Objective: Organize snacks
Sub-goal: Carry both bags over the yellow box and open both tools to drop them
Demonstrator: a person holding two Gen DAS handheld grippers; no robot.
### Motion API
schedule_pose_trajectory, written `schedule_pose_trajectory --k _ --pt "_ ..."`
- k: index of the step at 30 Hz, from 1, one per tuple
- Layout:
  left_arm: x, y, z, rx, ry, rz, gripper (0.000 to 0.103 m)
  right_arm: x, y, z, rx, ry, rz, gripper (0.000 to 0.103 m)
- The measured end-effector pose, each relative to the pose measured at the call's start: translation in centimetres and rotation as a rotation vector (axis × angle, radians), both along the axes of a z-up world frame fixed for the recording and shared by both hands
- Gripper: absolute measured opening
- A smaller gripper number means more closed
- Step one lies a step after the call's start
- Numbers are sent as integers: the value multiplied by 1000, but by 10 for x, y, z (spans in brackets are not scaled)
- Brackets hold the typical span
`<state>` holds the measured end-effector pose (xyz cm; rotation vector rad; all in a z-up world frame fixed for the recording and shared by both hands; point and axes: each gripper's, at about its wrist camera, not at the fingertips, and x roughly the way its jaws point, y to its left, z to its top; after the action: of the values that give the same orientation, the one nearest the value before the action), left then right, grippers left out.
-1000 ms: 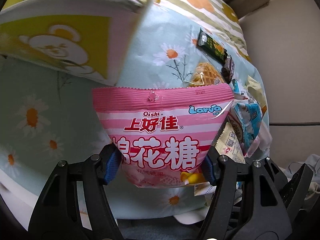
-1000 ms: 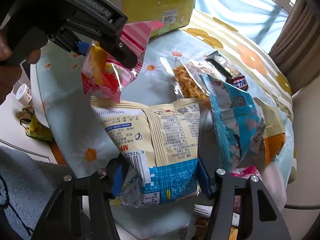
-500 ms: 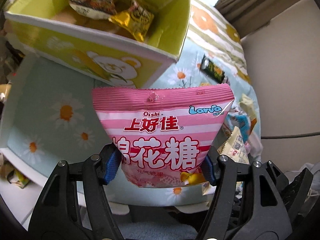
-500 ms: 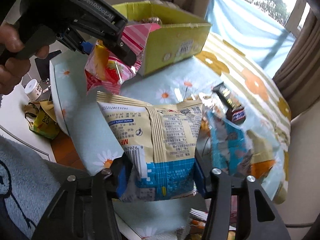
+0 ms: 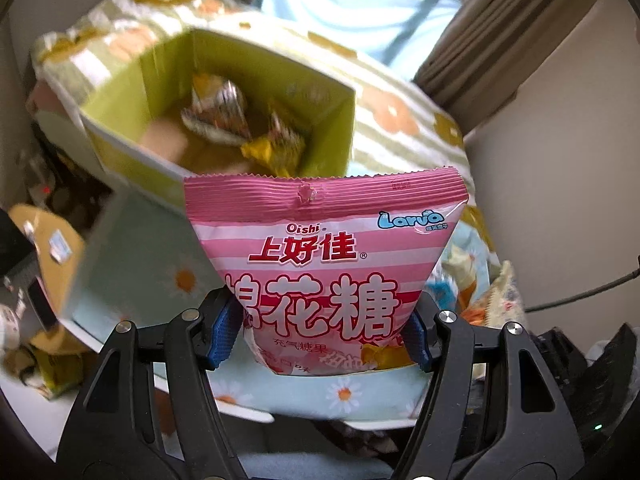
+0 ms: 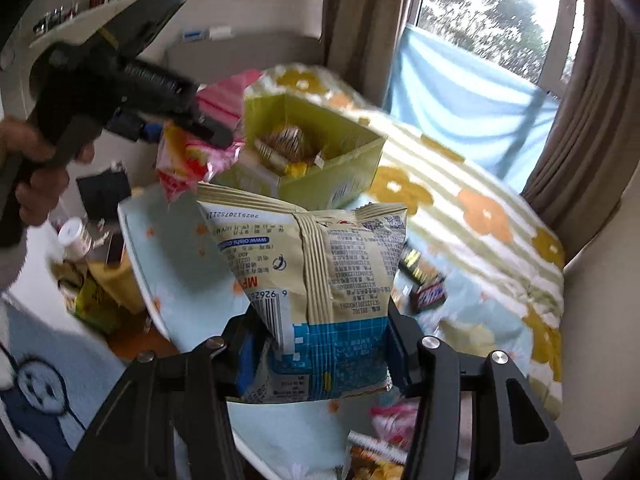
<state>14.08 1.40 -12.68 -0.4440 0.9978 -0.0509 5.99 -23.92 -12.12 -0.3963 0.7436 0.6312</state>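
Note:
My left gripper [image 5: 320,330] is shut on a pink Oishi marshmallow bag [image 5: 324,256] and holds it in the air in front of the open yellow-green box [image 5: 120,144]. Several wrapped snacks [image 5: 224,120] lie inside the box. My right gripper [image 6: 320,356] is shut on a cream and blue snack bag [image 6: 316,280], back side facing me, lifted above the table. The right wrist view also shows the left gripper [image 6: 192,132], the pink bag [image 6: 192,156] and the box [image 6: 344,160] beyond.
The round table has a daisy and striped floral cloth [image 6: 460,184]. Loose snacks lie on it, among them chocolate bars [image 6: 428,292] and a pile at the right edge [image 5: 480,292]. Clutter sits on the floor at left [image 6: 92,264]. A window and curtains stand behind.
Both grippers have risen and tilted up with their bags. The box's open top has come into view in both cameras, and the snack pile has dropped lower.

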Motion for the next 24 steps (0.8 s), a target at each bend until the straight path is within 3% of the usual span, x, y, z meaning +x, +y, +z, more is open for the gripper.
schedule_pose_trajectory --k 5,11,17,24 --pt "13 35 31 20 -80 45 64 21 28 35 15 -48 -39 48" --pt "44 94 49 60 -113 71 64 60 74 58 63 -82 -79 48" --pt "94 146 44 99 -77 37 64 108 136 63 122 -48 -174 48" --pt "152 193 15 118 -16 -41 64 163 205 38 105 24 -290 48"
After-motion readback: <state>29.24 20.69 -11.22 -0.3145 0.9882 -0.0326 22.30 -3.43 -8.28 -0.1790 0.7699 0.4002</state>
